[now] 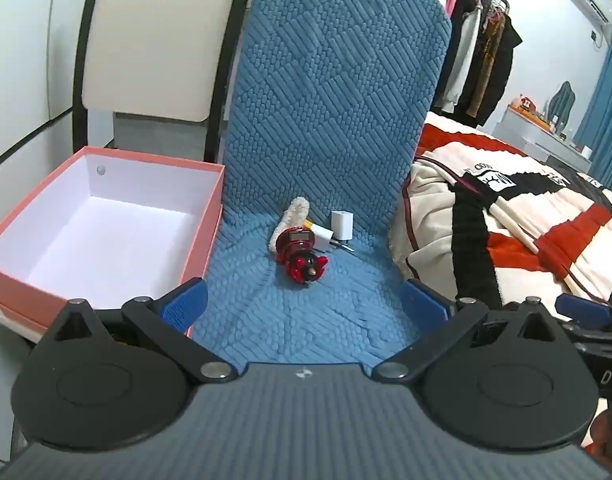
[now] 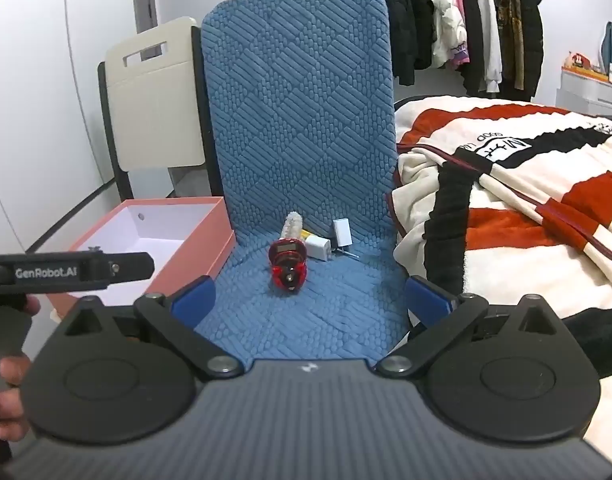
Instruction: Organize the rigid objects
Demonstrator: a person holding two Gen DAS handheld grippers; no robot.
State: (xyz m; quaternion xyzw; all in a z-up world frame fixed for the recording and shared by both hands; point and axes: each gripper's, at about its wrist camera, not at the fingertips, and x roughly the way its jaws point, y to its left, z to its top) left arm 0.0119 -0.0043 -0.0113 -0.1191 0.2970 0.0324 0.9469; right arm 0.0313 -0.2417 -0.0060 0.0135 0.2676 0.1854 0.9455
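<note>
A small pile lies at the back of the blue padded seat (image 1: pixel 306 312) (image 2: pixel 306 320): a shiny red device (image 1: pixel 300 254) (image 2: pixel 288 266), a fluffy white roll (image 1: pixel 292 216) (image 2: pixel 293 224), a white charger block (image 1: pixel 342 225) (image 2: pixel 343 232) and a smaller white plug (image 1: pixel 322 238) (image 2: pixel 319 249). An empty pink box (image 1: pixel 22 280) (image 2: pixel 210 248) with a white inside stands to the left of the seat. My left gripper (image 1: pixel 304 304) hangs open over the seat's front, well short of the pile. My right gripper (image 2: pixel 310 300) is open too, with nothing between its fingers.
A bed with a red, cream and black blanket (image 1: pixel 526 232) (image 2: pixel 526 208) presses against the seat's right side. A cream chair back (image 1: pixel 154 48) (image 2: pixel 154 100) stands behind the box. Clothes hang on a rack (image 1: pixel 474 40) (image 2: pixel 466 12) at the back. A hand (image 2: pixel 10 376) holds the left gripper's handle.
</note>
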